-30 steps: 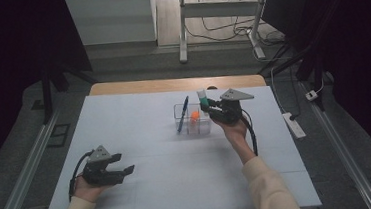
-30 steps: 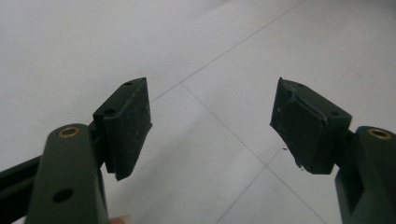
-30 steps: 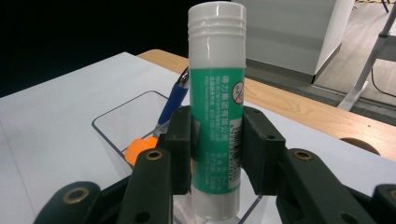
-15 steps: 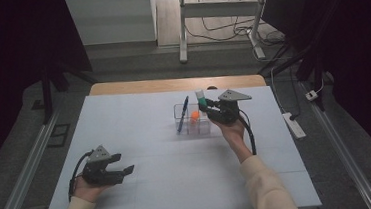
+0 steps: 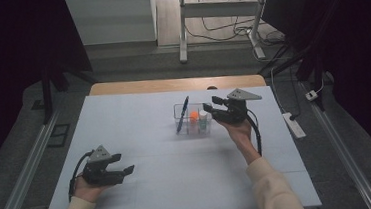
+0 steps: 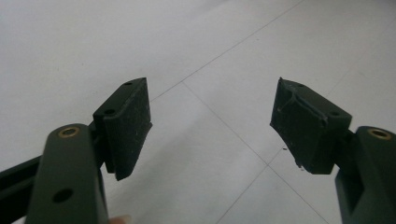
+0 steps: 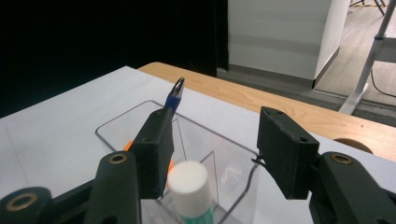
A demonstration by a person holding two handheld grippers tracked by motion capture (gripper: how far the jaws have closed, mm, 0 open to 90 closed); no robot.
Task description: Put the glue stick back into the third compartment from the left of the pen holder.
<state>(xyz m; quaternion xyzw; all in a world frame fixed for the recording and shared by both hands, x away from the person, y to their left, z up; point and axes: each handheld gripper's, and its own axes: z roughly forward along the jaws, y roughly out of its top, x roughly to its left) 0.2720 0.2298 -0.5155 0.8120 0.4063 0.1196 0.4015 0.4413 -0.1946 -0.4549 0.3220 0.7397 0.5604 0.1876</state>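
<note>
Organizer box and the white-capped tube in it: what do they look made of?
Organizer box: probably clear, glossy hard plastic; the table shows through its walls and dividers. White-capped tube: likely matte plastic, with an opaque white cap and teal body, possibly a glue stick.

One camera up high, two riding low on the grippers

The high view looks forward and down from far above the table (image 5: 145, 188). The right gripper view sits very close to the clear box (image 7: 205, 140), looking across it; the high view shows that box (image 5: 193, 119) too. The left gripper view looks down, close over bare table.
</note>
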